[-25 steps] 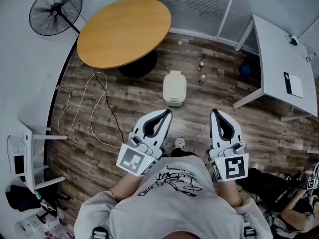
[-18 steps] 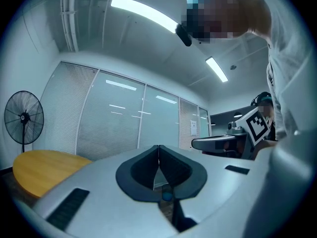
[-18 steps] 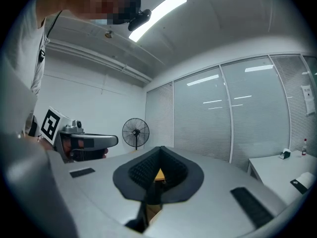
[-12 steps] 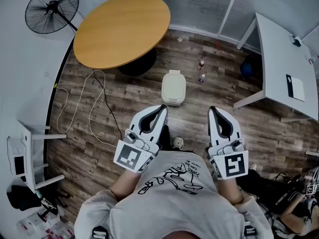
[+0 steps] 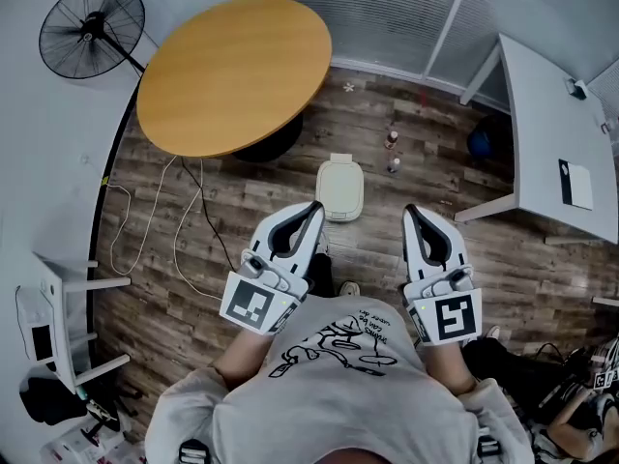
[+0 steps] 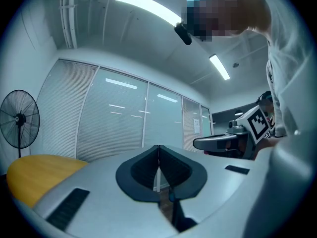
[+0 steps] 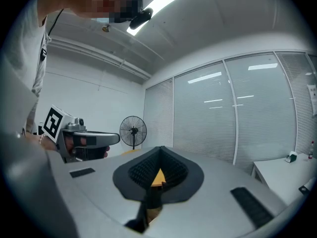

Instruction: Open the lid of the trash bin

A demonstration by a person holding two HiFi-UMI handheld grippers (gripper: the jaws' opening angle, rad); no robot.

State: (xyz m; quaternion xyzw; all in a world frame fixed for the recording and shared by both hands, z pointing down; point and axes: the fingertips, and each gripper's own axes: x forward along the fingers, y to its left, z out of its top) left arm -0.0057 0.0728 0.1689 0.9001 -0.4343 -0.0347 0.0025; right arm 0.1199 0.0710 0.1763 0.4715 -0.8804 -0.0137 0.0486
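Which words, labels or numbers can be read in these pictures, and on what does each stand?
No text can be read.
T-shirt: dark print with lettering, too blurred.
Left gripper, right gripper: square markers on their cubes, no letters.
Sheet on the glass wall: too small.

Trash bin (image 5: 339, 191): small, cream-white, rounded-rectangle outline seen from above. Lid (image 5: 339, 180) down, seated flat on body, covering whole top. Narrow tab at lid's far edge. Strip of front wall visible below lid's near edge. Bin upright on wood-plank floor (image 5: 503, 249), long axis running away from person. Position: just right of round table's dark base (image 5: 263, 145), near but apart. Two small bottles (image 5: 391, 140) on floor beyond bin, to right, also apart.
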